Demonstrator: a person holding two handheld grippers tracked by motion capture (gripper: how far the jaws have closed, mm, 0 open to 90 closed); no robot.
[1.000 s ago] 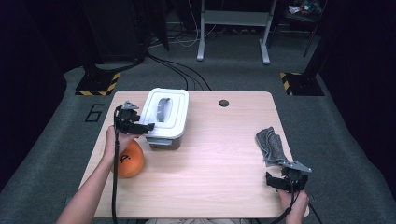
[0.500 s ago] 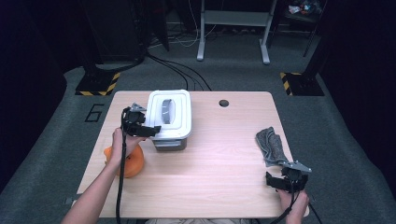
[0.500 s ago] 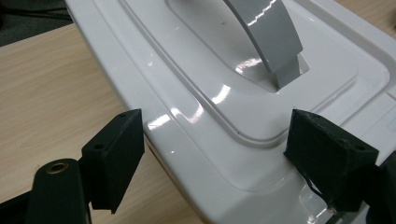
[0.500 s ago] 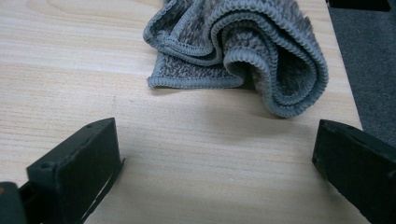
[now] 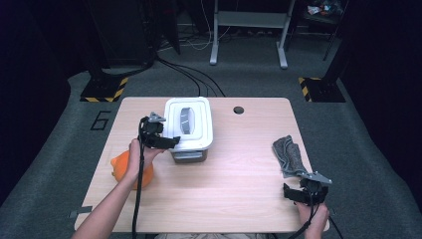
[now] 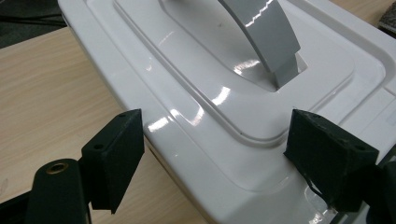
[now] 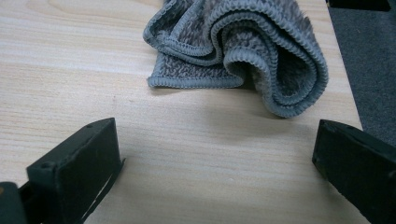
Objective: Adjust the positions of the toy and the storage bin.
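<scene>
The wooden surface [image 5: 234, 164] carries a white lidded bin [image 5: 189, 127] near its far edge, left of the middle; the lid with its grey handle [image 6: 266, 32] is on, so the contents are hidden. The left claw [image 5: 166, 142] hangs wide open at the bin's near left corner, jaws apart over the lid's edge, gripping nothing. An orange thing [image 5: 122, 167] lies under that forearm by the left edge. A crumpled grey cloth [image 7: 243, 46] lies near the right edge, just beyond the right claw [image 5: 293, 193], which is open and empty.

Bare tabletop [image 5: 239, 164] between box [image 5: 189, 124], cloth [image 5: 290, 155]
</scene>
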